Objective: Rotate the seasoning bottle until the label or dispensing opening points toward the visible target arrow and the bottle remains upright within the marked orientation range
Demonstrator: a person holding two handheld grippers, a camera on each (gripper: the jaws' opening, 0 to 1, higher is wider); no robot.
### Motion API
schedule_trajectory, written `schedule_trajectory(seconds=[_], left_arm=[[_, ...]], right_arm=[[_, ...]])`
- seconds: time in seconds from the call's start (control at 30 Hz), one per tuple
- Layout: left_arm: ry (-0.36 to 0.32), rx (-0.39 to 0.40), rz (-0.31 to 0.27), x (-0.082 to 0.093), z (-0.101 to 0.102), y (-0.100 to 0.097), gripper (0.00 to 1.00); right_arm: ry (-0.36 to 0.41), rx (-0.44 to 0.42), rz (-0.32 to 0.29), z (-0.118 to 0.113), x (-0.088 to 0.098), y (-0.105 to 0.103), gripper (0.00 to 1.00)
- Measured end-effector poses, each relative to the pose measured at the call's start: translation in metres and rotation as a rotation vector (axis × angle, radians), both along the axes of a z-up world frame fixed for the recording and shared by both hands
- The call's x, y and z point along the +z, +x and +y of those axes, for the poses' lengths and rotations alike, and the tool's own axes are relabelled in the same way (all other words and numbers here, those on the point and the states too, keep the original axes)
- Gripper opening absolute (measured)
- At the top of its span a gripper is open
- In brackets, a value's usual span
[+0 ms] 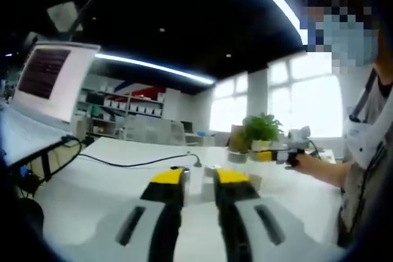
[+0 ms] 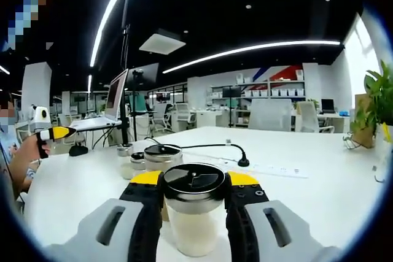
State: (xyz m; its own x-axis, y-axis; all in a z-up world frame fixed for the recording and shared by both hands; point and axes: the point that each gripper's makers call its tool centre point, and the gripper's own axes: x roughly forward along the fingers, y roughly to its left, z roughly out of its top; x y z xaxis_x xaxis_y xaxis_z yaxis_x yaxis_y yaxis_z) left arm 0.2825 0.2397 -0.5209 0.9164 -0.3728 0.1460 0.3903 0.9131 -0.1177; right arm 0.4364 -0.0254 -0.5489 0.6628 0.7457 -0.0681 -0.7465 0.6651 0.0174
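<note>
The white tabletop [image 2: 319, 194] spread wide across both views, with an office of shelves and chairs behind it. A monitor [image 1: 52, 78] stood at the tabletop's far left in the left gripper view, and a potted plant [image 1: 261, 130] sat toward the right, near a person's hand. A black cable [image 2: 209, 146] ran across the tabletop to a power strip [image 2: 276, 170] in the right gripper view.

In the right gripper view, the right tongs [image 2: 195, 204] were closed onto the seasoning bottle [image 2: 193, 213], its pale body upright between the two yellow-tipped jaws and its dark lid, with a sectioned dispensing top, facing the camera. Just behind it stood a second jar [image 2: 162, 154] with a dark lid, and two smaller jars [image 2: 125, 159] sat to its left. The left tongs [image 2: 52, 133] appeared at the far left of this view, held in a hand.

In the left gripper view, the left tongs [image 1: 199, 182] stood slightly apart with nothing between the jaws, a narrow gap showing the tabletop. The right tongs [image 1: 279, 151] appeared there by the plant.
</note>
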Motion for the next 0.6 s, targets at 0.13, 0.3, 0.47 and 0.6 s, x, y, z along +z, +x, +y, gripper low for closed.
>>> schedule_trajectory(seconds=[0.13,0.3,0.47,0.6], left_arm=[[-0.002,-0.003,-0.005,0.001,-0.001,-0.001,0.20],[-0.001,-0.004,-0.007,0.002,-0.001,-0.003,0.20],[-0.003,-0.009,-0.016,0.005,-0.002,-0.005,0.20],[0.001,-0.008,-0.016,0.005,-0.003,-0.007,0.20]], right_arm=[[0.011,0.004,0.005,0.001,0.000,-0.006,0.38],[0.021,0.004,0.011,0.001,0.001,-0.014,0.38],[0.026,0.004,0.010,0.002,0.001,-0.023,0.38],[0.029,0.013,0.013,0.004,0.001,-0.026,0.38]])
